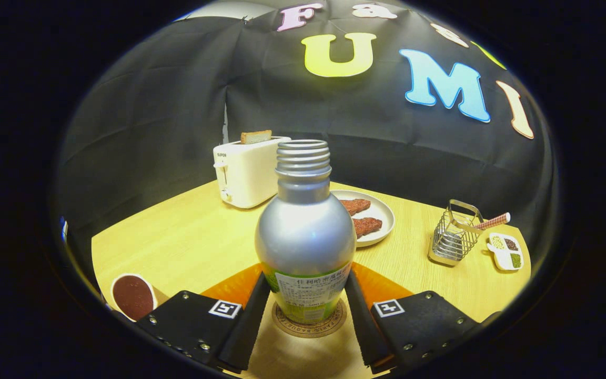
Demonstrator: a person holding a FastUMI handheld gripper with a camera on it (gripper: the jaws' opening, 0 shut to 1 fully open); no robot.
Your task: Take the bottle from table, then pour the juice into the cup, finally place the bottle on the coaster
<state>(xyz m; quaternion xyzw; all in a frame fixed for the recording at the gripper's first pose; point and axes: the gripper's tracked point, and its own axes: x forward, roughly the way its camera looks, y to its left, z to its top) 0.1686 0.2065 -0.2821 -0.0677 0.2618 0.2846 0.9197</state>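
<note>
Lower left of the frame: the cup (133, 296) stands on the table (187, 237), holding dark liquid, its near rim cut off. Judgement: the pour is complete.

Upper left of centre: a white toaster (248, 171) with a slice of bread (256, 137) standing up out of its slot.

Centre: the bottle (305, 237), silver, uncapped, upright. Its base sits on the round coaster (309, 322), which lies on an orange mat (234, 287). The gripper (306, 310) has its two fingers (250, 321) flanking the bottle's labelled lower body, one on each side, set to about the bottle's width. Both fingers appear to touch the bottle; whether they press on it or have begun to release cannot be told.

Step in hand, as a judgement: the final one, placing the bottle on the coaster. The bottle appears seated and level. The next move calls for opening the fingers evenly and drawing straight back, avoiding any sideways drag that would tip the tall bottle or slide it off the coaster.

Right of centre: a plate (382, 210) with two brown slices, partly hidden behind the bottle. Right: a wire basket (453, 237) with a striped stick, then a small divided dish (505, 251).

Hidden or unclear: the bottle's contents, the coaster's far half, and the finger contact faces.
</note>
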